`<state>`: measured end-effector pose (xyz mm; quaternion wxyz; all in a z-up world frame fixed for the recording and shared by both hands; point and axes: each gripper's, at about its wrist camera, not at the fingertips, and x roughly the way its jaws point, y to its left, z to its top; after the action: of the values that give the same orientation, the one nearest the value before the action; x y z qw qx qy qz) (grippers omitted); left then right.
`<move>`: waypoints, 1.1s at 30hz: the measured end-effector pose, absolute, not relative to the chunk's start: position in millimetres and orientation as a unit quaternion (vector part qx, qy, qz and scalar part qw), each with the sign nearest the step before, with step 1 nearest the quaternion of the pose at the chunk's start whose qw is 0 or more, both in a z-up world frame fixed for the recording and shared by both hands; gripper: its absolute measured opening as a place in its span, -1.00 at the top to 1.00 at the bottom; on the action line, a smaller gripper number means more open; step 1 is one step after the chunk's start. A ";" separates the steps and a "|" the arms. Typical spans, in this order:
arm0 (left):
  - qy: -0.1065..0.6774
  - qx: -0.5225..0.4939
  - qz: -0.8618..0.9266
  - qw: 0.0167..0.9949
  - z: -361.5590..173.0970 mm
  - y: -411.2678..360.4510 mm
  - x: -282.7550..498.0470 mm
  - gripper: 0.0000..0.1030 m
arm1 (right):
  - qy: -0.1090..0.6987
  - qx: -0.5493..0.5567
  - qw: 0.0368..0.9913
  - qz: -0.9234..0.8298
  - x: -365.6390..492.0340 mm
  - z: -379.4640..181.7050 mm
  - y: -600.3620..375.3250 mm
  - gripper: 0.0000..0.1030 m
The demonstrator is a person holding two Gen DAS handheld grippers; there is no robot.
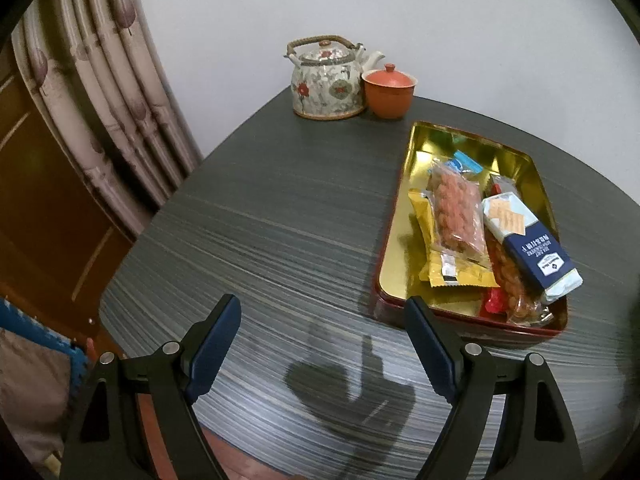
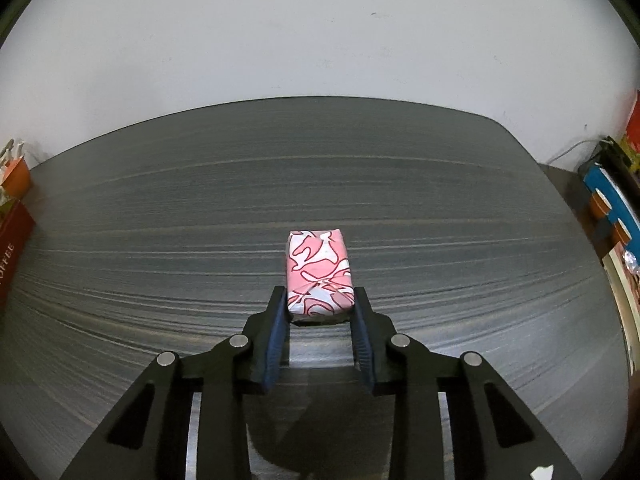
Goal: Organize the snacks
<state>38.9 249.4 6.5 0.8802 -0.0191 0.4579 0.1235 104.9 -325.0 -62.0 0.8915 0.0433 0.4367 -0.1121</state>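
Note:
A small pink-and-white patterned snack packet (image 2: 318,264) lies on the dark striped table (image 2: 180,208). My right gripper (image 2: 320,293) is shut on its near end, a blue pad against each side. In the left wrist view, a gold-lined tin tray (image 1: 400,280) with a red outer wall holds several snacks: a yellow packet (image 1: 452,276), a clear packet of nut brittle (image 1: 456,212) and a blue-and-white biscuit pack (image 1: 528,248). My left gripper (image 1: 322,304) hovers open over the table just left of the tray's near corner, with nothing between its fingers.
A flowered teapot (image 1: 326,80) and an orange lidded cup (image 1: 388,90) stand at the table's far edge by the wall. A curtain (image 1: 100,92) hangs left. A red box (image 2: 12,248) sits at the table's left edge, and stacked items (image 2: 612,208) are off its right side.

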 end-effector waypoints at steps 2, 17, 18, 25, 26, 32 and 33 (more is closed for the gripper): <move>0.459 -0.020 0.123 0.880 6.4 249.0 38.9 -0.62 | 0.440 0.042 0.890 -0.110 105.8 -60.5 -319.0 0.46; 0.450 -0.012 0.117 0.885 14.1 239.4 32.8 -0.62 | 0.429 0.057 0.899 -0.065 91.1 -38.2 -285.6 0.46; 0.448 -0.012 0.117 0.886 14.3 239.2 32.6 -0.62 | 0.428 0.055 0.900 -0.060 89.6 -35.1 -282.5 0.46; 0.450 -0.025 0.117 0.885 15.3 242.8 32.0 -0.62 | 0.409 0.030 0.912 -0.006 84.1 -9.2 -239.6 0.47; 0.449 -0.027 0.119 0.885 15.6 243.5 31.8 -0.62 | 0.405 0.024 0.914 0.002 82.7 -5.8 -232.0 0.47; 0.448 -0.028 0.121 0.886 16.1 245.0 31.8 -0.62 | 0.393 0.001 0.917 0.061 67.7 17.5 -159.9 0.47; 0.447 -0.028 0.122 0.886 16.2 244.9 31.7 -0.62 | 0.393 -0.003 0.917 0.069 67.0 22.4 -148.5 0.47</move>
<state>31.7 244.9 16.2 0.8858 -0.0284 0.4470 0.1217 67.0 -148.5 22.4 0.9170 -0.0025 0.3928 0.0693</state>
